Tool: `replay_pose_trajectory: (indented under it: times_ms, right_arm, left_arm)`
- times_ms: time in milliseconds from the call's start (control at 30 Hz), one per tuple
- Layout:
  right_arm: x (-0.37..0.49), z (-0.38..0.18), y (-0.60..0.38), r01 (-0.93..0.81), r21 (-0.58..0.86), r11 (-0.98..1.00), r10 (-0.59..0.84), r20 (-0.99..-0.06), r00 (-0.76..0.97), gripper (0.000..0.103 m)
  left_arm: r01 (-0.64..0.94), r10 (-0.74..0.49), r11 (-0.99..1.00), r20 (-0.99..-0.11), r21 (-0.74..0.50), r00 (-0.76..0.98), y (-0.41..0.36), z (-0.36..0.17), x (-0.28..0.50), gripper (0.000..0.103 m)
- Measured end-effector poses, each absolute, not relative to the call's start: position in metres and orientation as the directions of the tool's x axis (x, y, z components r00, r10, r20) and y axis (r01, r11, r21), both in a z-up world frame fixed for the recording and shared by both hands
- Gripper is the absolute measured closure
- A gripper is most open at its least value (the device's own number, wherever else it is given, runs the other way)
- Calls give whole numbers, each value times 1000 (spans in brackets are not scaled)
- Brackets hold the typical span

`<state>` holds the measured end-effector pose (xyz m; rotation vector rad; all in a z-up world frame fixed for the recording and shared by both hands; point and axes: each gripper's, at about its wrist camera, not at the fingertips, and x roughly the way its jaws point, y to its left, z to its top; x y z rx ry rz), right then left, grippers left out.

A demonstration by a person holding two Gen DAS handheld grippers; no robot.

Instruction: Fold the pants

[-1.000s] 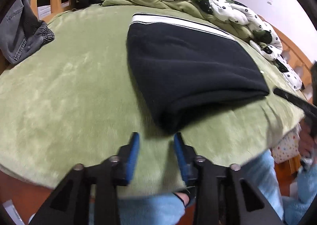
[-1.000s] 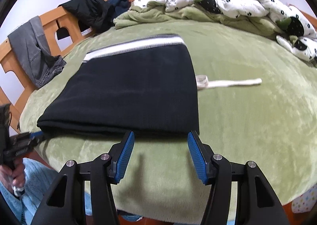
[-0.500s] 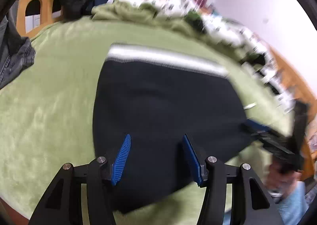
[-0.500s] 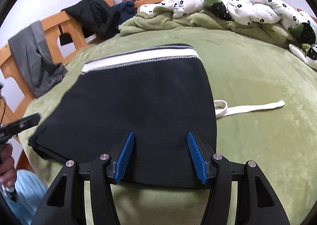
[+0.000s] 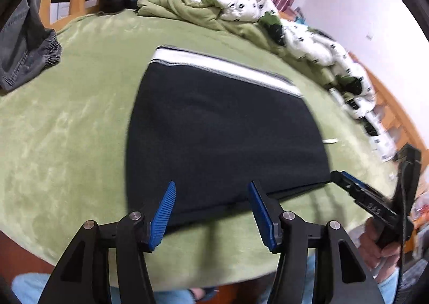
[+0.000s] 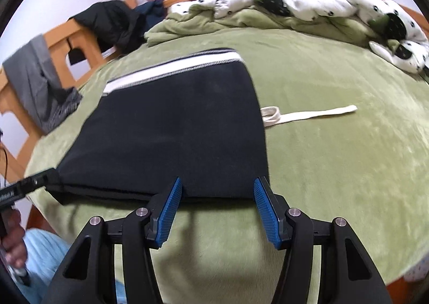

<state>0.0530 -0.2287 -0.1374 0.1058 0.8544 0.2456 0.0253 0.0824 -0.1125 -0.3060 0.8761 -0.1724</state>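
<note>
The black pants [image 5: 219, 127] lie folded flat on the green bed, with a white waistband stripe [image 5: 222, 65] at the far end; they also show in the right wrist view [image 6: 174, 140]. My left gripper [image 5: 211, 210] is open and empty, its blue pads just over the near folded edge. My right gripper [image 6: 217, 210] is open and empty at the near edge too, toward the pants' right corner. A white drawstring [image 6: 308, 116] sticks out from the right side. The right gripper also shows at the right of the left wrist view [image 5: 348, 186].
A green blanket [image 6: 335, 170] covers the bed. A crumpled spotted white and green duvet [image 6: 308, 6] lies along the far side. Grey and dark clothes [image 6: 34, 84] hang on the wooden bed frame at the left. The bed's edge is just below the grippers.
Both grippers moved forward from the bed's edge toward the pants, then drew back a little to the near folded edge. The left gripper has opened wider. The pants have not moved.
</note>
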Motion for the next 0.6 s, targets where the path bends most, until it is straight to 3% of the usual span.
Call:
replay_pose_trajectory:
  times_ms: [133,300,467,533,567,600]
  right_arm:
    - [32,-97,-227,-150,139,979,205,-695,690,47]
    - [8,-57,-230,-109,126,986,165,-642,749,39]
    - [-13,-27,-230,-120,115,986,166,-646,745,38]
    - [-22,-21,-229,-125,108,986,165,-640,750,29]
    - [-27,-17,-228,-120,92,988,151,-632,760,17]
    - [-33,-14,-227,-113,74,991,134,-617,776,11]
  left_arm:
    - [21,-224,960,-724,-278,652,67,-92,12,49]
    - [22,-190,970,-702,-242,687,51,-60,-6,45]
    - [31,-147,982,-648,-188,748,37,-24,-32,29]
    - [20,-128,985,-636,-174,761,34,-16,-41,25]
    - [13,-121,985,-633,-173,765,33,-13,-45,23]
    - [5,-115,985,-632,-172,767,32,-10,-49,23]
